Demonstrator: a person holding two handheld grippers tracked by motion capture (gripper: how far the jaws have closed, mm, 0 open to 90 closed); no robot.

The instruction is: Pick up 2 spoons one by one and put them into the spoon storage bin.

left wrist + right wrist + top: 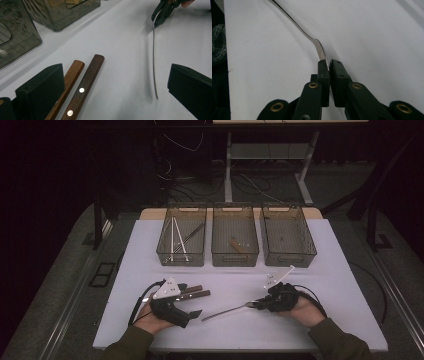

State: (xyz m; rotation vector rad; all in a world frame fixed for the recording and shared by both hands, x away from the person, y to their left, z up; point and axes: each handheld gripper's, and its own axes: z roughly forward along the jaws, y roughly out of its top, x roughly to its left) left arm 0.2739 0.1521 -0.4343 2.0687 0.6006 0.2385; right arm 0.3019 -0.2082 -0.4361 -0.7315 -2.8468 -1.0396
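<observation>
One metal utensil (227, 310) lay on the white table (320, 320) near its front edge, its head pinched between the pressed-together jaws of the right gripper (258, 304). The left gripper (192, 314) rested with jaws spread beside two wooden-handled knives (192, 292), three wire baskets (235, 240) standing behind.

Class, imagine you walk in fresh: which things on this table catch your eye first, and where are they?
The right tool is shut on one end of a slim metal utensil lying near the front of the white table. Two wooden-handled pieces lie side by side at the left tool, whose jaws stand open. Three clear bins line the far edge.
</observation>
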